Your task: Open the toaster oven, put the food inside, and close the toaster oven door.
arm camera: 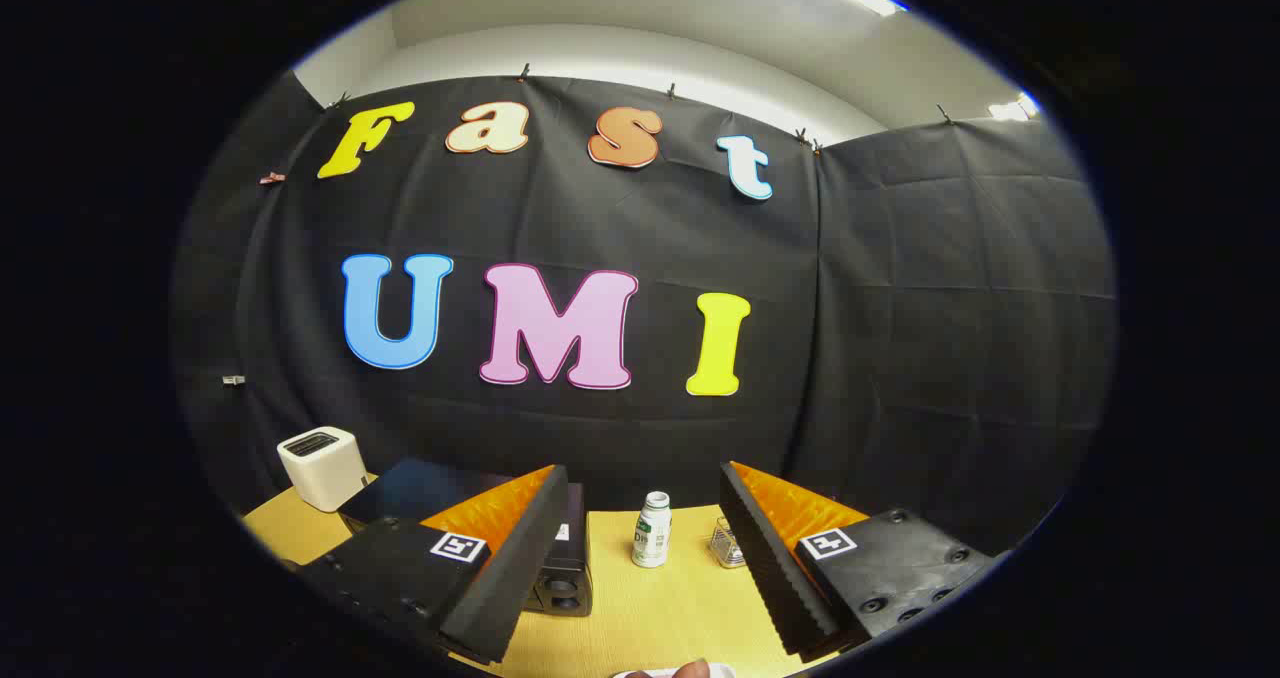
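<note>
Black cloth closes in the booth behind a yellow worktop [650, 608]. Held high above it, the gripper [640, 558] has its fingers spread wide with nothing between them. The toaster oven [500, 538], a dark box, sits on the worktop just ahead of the left finger, which hides much of it; whether its door is open or closed cannot be made out. A white toaster [320, 466] stands beyond it. Between the fingers and further off stands a small white bottle [652, 530], with a clear cup [728, 545] just beside the right finger. Judging by the empty fingers, the task looks barely begun: opening, loading and closing all remain. Something pale and brownish [685, 670], possibly the food, is cut off nearest the camera.
</note>
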`<state>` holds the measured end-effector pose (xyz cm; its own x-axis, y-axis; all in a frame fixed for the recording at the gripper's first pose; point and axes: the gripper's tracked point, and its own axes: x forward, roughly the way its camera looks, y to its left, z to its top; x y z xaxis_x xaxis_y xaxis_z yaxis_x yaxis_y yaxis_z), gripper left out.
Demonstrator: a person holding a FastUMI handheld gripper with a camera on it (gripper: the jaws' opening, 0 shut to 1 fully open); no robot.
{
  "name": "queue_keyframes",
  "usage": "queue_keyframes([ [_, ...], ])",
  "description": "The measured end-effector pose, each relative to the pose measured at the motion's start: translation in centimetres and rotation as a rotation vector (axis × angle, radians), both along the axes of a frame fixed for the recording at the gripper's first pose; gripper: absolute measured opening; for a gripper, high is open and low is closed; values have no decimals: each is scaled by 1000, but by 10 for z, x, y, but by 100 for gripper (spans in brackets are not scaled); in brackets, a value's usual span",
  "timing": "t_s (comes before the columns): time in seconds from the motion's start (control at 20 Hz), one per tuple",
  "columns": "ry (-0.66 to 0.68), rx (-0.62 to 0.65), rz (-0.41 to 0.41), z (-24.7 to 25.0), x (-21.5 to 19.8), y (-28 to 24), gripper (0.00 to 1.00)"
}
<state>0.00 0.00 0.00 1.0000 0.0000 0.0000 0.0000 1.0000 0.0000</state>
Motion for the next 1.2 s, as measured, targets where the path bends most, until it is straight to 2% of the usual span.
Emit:
queue_keyframes([
  [0.9,36,12,25,-19,1,17,98],
  [1.2,69,35,77,-33,1,55,98],
])
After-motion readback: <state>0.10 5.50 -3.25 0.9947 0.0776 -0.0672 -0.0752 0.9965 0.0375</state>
